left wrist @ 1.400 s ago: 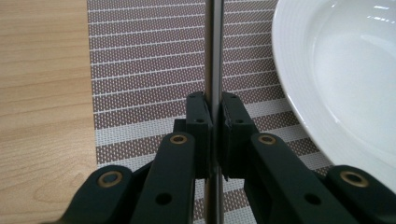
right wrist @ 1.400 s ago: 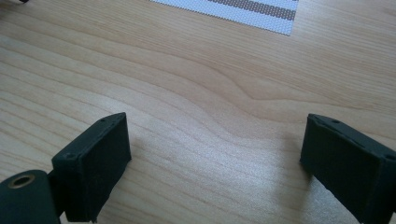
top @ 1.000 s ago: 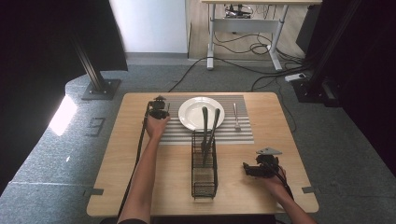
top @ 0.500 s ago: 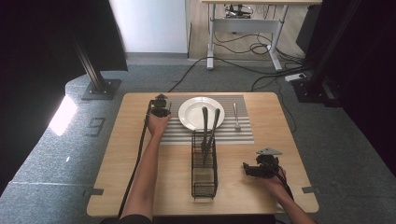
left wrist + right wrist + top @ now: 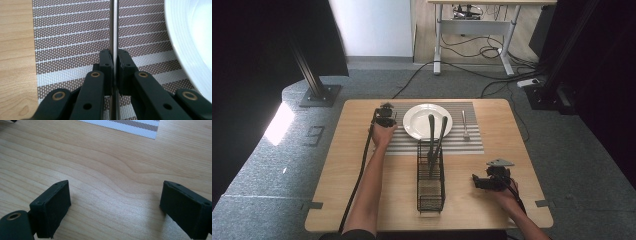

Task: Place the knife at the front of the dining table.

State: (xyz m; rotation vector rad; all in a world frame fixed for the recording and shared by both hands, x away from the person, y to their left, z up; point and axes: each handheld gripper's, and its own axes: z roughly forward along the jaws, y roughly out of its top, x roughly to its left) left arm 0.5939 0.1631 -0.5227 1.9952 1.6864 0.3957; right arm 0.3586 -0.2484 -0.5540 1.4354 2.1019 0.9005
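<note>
Knife [image 5: 115, 30] clamped between left tongs [image 5: 114, 62], over placemat [image 5: 75, 37] beside plate [image 5: 192, 37]; right tongs [image 5: 115, 207] wide, empty.

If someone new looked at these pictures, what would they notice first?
Probably the left gripper, shut on a thin metal utensil over the striped placemat, beside the white plate. Then the black wire caddy at mid-table with two dark handles, and the right gripper open over bare wood.

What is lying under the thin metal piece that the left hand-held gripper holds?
The striped placemat lies under the thin metal piece. Its lower end is covered by the left hand-held gripper.
</note>
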